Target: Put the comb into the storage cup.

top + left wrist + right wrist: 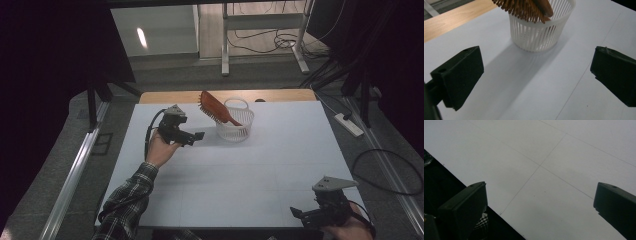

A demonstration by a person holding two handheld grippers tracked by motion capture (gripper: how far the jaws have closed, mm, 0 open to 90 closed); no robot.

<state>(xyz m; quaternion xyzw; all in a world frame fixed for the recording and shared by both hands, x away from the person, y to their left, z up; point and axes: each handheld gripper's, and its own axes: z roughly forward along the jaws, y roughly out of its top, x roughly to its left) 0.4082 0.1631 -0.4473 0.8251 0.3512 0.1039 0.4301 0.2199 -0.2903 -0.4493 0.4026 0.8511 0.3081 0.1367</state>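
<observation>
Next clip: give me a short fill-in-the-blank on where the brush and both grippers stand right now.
1. The brown hairbrush stands handle-down in the white ____.
2. The left gripper has its jaws ____, clear of the basket.
3. The right gripper hovers at the table's ____ edge, jaws apart.
4. The hairbrush's bristles face the ____ gripper.

Missing words: basket; open; near; left
</observation>
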